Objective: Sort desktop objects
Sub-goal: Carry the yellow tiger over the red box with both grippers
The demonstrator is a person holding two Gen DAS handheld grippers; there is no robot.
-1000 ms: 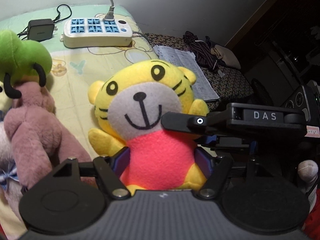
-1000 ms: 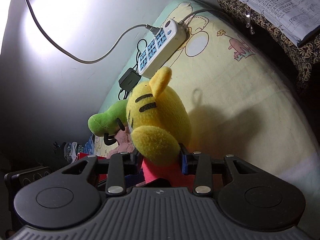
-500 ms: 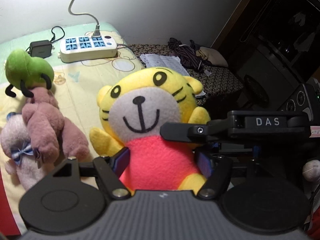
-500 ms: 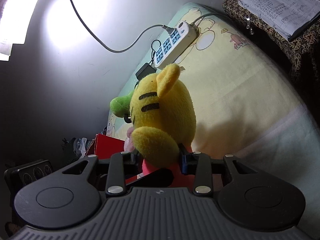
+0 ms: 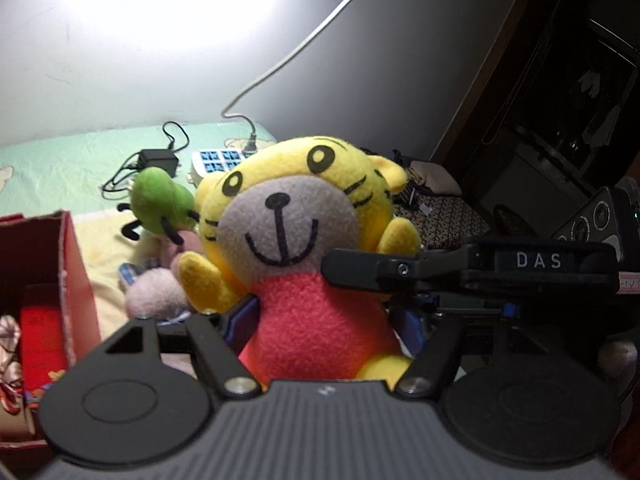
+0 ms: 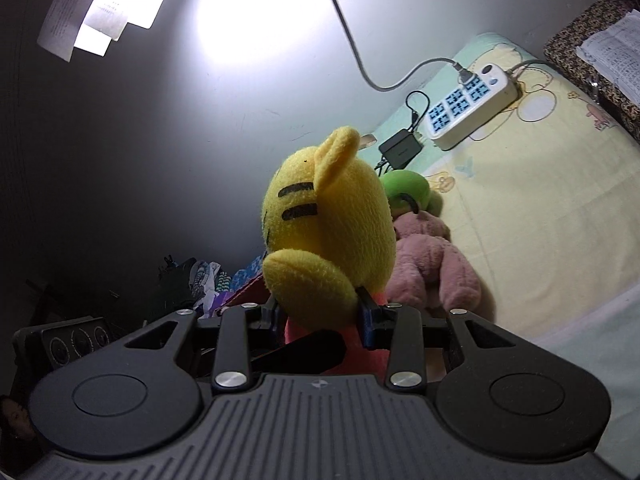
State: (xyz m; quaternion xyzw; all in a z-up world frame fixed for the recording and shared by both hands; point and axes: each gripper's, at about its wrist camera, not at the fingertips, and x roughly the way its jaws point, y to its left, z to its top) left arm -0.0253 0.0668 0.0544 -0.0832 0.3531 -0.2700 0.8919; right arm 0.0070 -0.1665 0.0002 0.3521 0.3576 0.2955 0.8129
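Note:
A yellow tiger plush (image 5: 288, 240) with a grey face and red body hangs in the air above the bed. My left gripper (image 5: 320, 324) is shut on its red belly from the front. From the tiger's right side my right gripper (image 5: 360, 276), marked DAS, is shut on the same body. In the right wrist view I see the side of the tiger's (image 6: 328, 220) head, with the right gripper (image 6: 320, 316) clamped just below it. A black finger (image 6: 304, 352) of the left gripper crosses beneath.
A green-headed pink plush (image 5: 160, 204) (image 6: 424, 264) and a pale plush (image 5: 154, 292) lie on the bed sheet (image 6: 540, 200). An open red box (image 5: 64, 264) stands at left. At the back lie a power strip (image 6: 468, 112) and a black charger (image 6: 400, 148).
Both grippers have carried the tiger up and to the left, away from the sheet. The red box has come into the left wrist view.

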